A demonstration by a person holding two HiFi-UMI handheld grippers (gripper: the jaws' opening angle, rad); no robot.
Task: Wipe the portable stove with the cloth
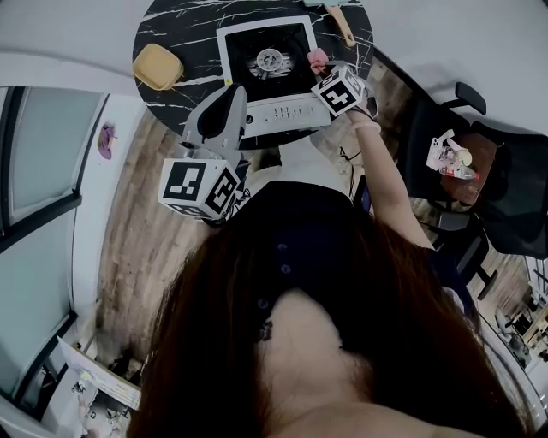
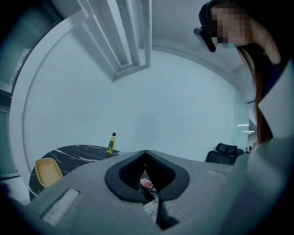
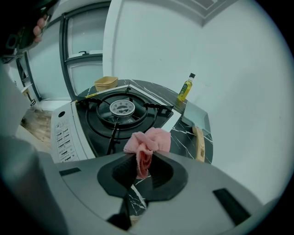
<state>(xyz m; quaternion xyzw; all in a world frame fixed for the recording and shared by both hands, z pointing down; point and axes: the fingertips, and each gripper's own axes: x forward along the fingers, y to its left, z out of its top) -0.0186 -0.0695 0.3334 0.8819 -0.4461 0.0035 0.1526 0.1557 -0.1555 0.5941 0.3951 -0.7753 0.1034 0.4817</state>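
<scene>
Well, a round black marble table (image 1: 171,26) takes up the top of the head view, and the portable stove (image 1: 282,109) sits in the middle of it: white body, black top, with a round burner (image 3: 121,108) under a black pan support. The stove's white control strip faces the person.

The left gripper (image 2: 145,151) is held up off the table in front of the stove's near-left corner. Its jaws are closed tip to tip with nothing between them.

The right gripper (image 1: 325,75) is at the stove's right side, near the front corner. Its jaws are clamped on the pink cloth (image 3: 148,142), which bunches out beyond the tips over the edge of the black top. It is hard to tell whether the cloth actually touches the surface.

A shallow yellow dish (image 1: 157,66) rests on the table to the left of the stove. On the far right of the table lies what looks like a cleaver (image 3: 197,114) with a wooden handle, and a small bottle (image 3: 185,88) of yellow liquid stands just behind it.
</scene>
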